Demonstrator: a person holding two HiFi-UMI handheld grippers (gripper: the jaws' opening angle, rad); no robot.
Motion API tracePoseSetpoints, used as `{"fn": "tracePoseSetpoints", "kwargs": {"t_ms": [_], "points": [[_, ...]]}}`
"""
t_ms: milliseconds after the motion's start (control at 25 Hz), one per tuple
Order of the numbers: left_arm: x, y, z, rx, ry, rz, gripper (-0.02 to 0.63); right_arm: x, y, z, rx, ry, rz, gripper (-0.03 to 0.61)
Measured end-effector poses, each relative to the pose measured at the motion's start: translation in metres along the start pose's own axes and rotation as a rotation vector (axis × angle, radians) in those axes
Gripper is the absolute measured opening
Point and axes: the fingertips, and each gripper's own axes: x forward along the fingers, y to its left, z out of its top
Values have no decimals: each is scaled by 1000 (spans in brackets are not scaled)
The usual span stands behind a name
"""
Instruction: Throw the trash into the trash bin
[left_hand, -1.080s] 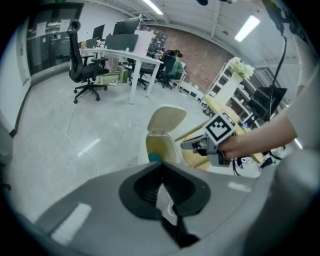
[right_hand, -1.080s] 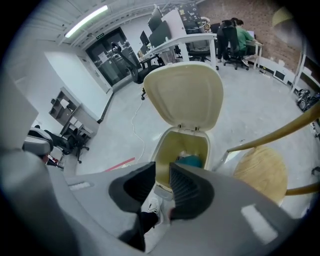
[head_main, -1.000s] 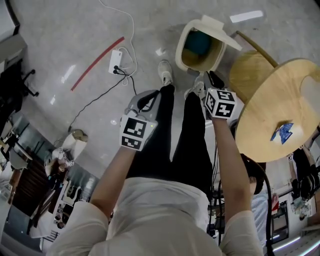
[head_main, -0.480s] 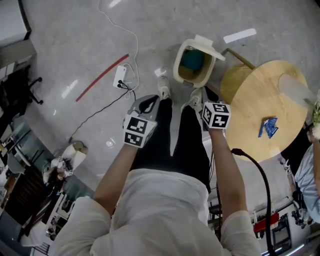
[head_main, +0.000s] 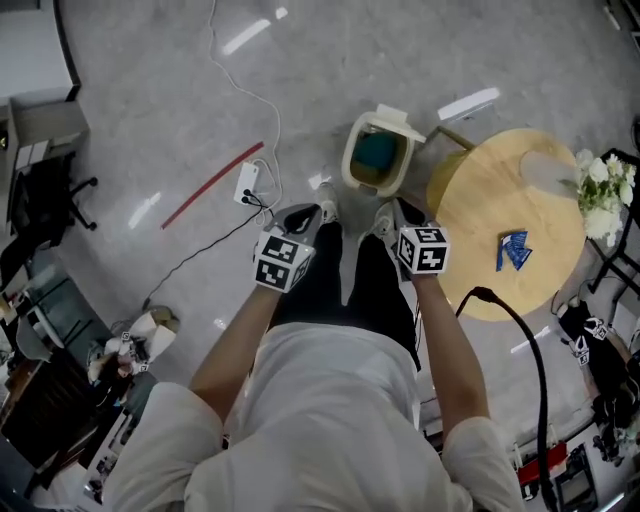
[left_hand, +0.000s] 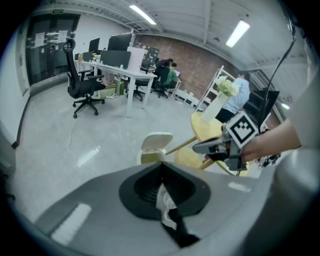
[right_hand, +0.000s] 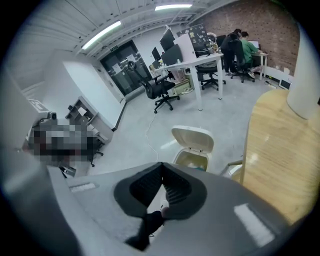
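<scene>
Grey polished floor (head_main: 150, 90) is filling most of the head view, and I am looking down on the person who is carrying my two grippers in front of the body.

The left gripper (left_hand: 161, 169) is hanging with its jaws pressed together and with nothing between them; through the gap behind the tips I am seeing only a white shoe (left_hand: 164, 202). The right gripper (right_hand: 161, 169) is clenched too and it is empty. Both are pointing forward and down.

Just beyond the shoes the bin (head_main: 376, 158) is standing on the floor with its lid (right_hand: 192, 137) tilted up, and something teal (head_main: 378, 150) is lying inside. At the right of the bin a round wooden table (head_main: 480, 200) is standing. The blue trash (head_main: 514, 250) is lying on this table, well apart from both grippers and not in the bin. White flowers (head_main: 603, 190) are showing at the table's far edge.

Further on the left, a power strip (head_main: 245, 183) and a red line (head_main: 212, 185) are lying on the floor. Far behind, in the gripper views, a white desk (left_hand: 125, 70), an office chair (left_hand: 82, 85) and seated people (left_hand: 167, 75) are showing before a brick wall (left_hand: 200, 55).
</scene>
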Motion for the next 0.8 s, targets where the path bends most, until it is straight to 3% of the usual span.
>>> {"fn": "tracePoseSetpoints", "kwargs": {"t_ms": [800], "points": [[-90,-52,52,98,-85,-39,3,-128,41,30,-36,-131,39,2]]}}
